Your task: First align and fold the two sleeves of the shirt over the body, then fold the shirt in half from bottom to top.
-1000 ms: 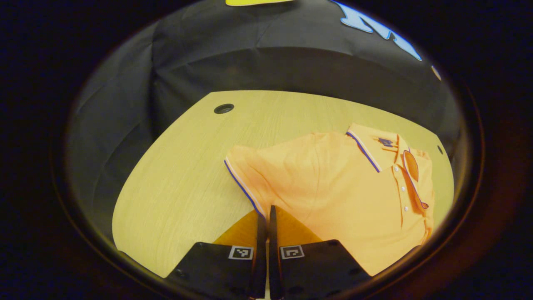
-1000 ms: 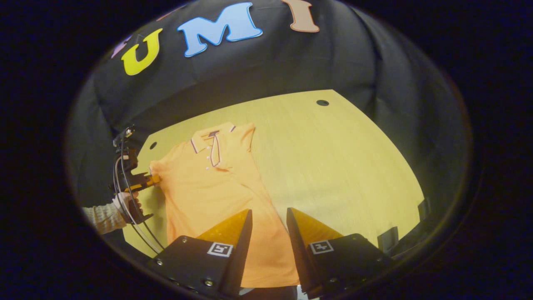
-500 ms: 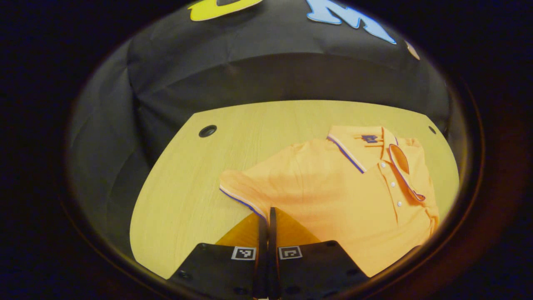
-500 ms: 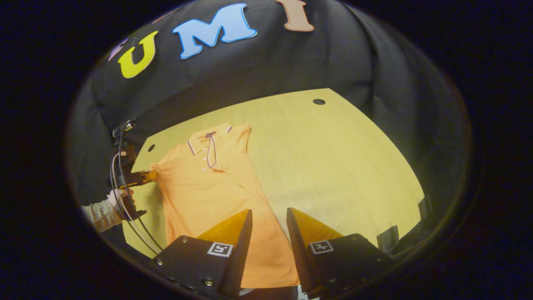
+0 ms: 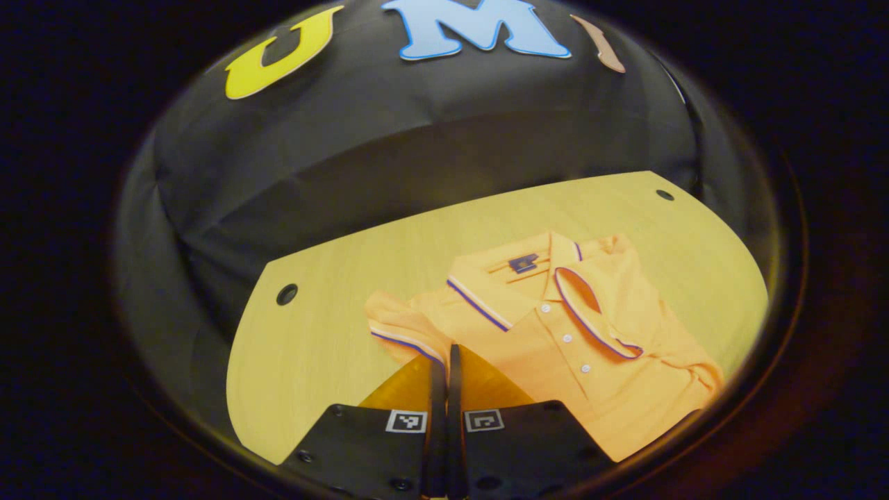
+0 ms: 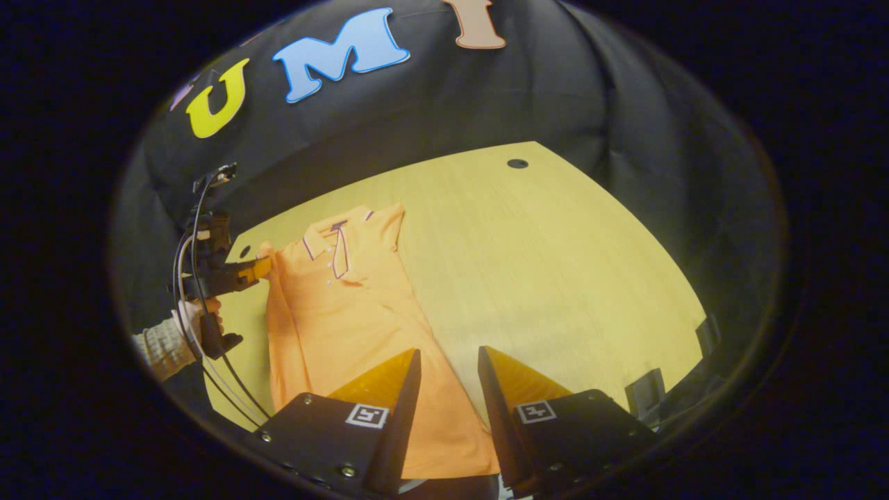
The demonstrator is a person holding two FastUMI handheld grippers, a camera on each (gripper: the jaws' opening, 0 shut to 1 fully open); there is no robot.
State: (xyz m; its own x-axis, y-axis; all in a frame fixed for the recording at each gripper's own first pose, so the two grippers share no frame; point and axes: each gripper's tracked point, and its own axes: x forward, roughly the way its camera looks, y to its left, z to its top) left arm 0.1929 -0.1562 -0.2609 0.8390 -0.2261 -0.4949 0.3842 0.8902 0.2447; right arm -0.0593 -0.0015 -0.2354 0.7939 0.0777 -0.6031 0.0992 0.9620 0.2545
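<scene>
An orange polo shirt with blue-trimmed collar lies front up on the wooden table. My left gripper is shut on the cuff of the shirt's sleeve, holding it lifted and bunched beside the collar. In the right gripper view that left gripper shows at the shirt's far left shoulder, held by a hand. My right gripper stands open above the shirt's lower body, nothing between its fingers. The other sleeve lies folded in along the body.
The table has round cable holes near its far corners. Black cloth walls close in behind the table. Cables hang from the left gripper. A dark object stands at the table's right edge.
My left gripper has carried the sleeve cuff inward toward the collar and swung to face the back wall; the sleeve now bunches up. The right gripper has hardly moved.
</scene>
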